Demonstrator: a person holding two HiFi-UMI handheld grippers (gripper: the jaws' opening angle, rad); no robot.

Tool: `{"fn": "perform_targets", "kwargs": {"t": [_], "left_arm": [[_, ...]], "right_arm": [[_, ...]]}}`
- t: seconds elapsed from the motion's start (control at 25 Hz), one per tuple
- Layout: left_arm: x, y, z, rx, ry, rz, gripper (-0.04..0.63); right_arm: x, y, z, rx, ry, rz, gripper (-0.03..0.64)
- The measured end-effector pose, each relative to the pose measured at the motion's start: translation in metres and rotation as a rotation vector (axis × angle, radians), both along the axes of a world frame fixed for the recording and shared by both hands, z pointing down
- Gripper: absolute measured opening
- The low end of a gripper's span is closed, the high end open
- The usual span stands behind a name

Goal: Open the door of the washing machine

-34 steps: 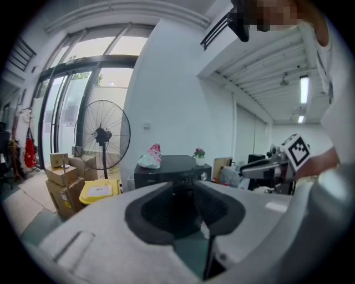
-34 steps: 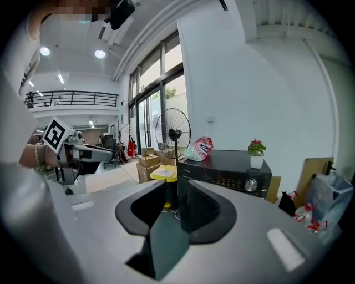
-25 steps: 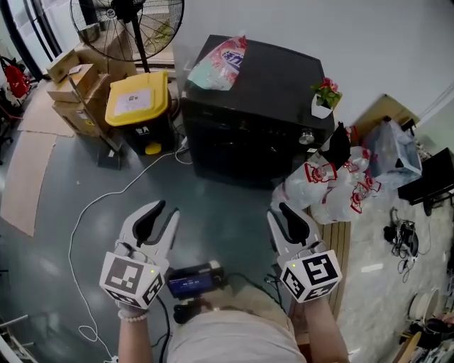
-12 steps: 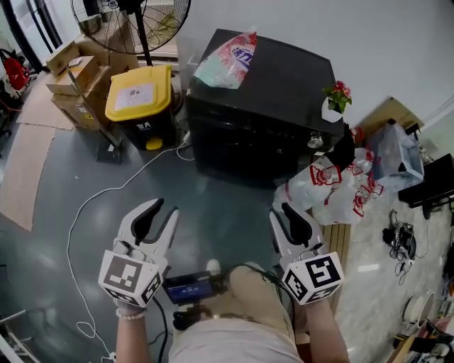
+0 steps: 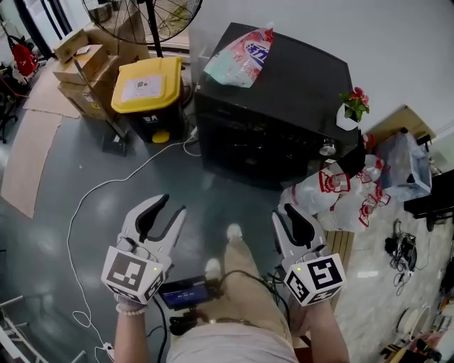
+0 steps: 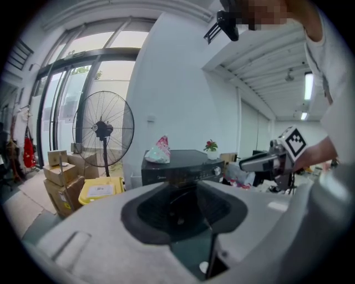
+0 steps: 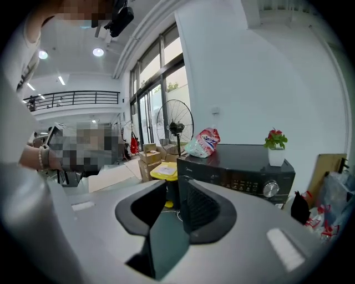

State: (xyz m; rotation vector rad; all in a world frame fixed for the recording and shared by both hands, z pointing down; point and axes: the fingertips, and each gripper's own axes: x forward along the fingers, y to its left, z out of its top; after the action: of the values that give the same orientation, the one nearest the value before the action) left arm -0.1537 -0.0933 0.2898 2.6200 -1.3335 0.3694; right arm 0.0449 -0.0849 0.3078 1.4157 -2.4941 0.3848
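Observation:
The black washing machine [image 5: 277, 99] stands against the wall ahead, its dark front [image 5: 259, 152] with the door shut and a silver knob [image 5: 327, 147] at its right. Both grippers hang well short of it, over the floor, pointing at it. My left gripper [image 5: 169, 211] is open; its jaws have just been opening, with nothing between them. My right gripper [image 5: 287, 216] is open and empty too. The left gripper view shows the machine [image 6: 183, 165] beyond the left gripper [image 6: 186, 191]. The right gripper view shows it [image 7: 244, 172] past the right gripper [image 7: 175, 202].
A detergent bag [image 5: 245, 57] and a potted flower [image 5: 352, 110] sit on the machine. A yellow-lidded bin [image 5: 149, 85], cardboard boxes [image 5: 85, 71] and a fan [image 5: 152, 14] stand to its left, plastic bags [image 5: 340, 195] to its right. A white cable [image 5: 106, 191] crosses the floor.
The machine has come nearer in the head view. The person's leg and foot now show stepping forward between the grippers. The left jaws stand wider apart.

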Motion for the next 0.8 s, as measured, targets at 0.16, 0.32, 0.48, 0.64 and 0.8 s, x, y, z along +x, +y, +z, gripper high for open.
{"fn": "perform_targets", "kwargs": {"t": [0.16, 0.32, 0.48, 0.64, 0.8], "left_arm": [[0.004, -0.018, 0.007, -0.003, -0.002, -0.009, 0.147], [0.012, -0.037, 0.019, -0.02, -0.01, 0.006, 0.147], [0.025, -0.056, 0.032, -0.034, -0.021, 0.018, 0.149], [0.034, -0.076, 0.048, -0.044, -0.033, 0.014, 0.169], [0.042, -0.094, 0.069, -0.058, -0.041, 0.02, 0.173]], "right_arm": [[-0.001, -0.019, 0.005, -0.001, 0.003, -0.039, 0.103], [0.003, -0.04, 0.011, -0.005, 0.016, -0.059, 0.103], [0.012, -0.058, 0.02, -0.019, 0.011, -0.068, 0.103], [0.019, -0.074, 0.032, -0.037, 0.007, -0.083, 0.12], [0.026, -0.087, 0.047, -0.049, 0.015, -0.088, 0.12]]}}
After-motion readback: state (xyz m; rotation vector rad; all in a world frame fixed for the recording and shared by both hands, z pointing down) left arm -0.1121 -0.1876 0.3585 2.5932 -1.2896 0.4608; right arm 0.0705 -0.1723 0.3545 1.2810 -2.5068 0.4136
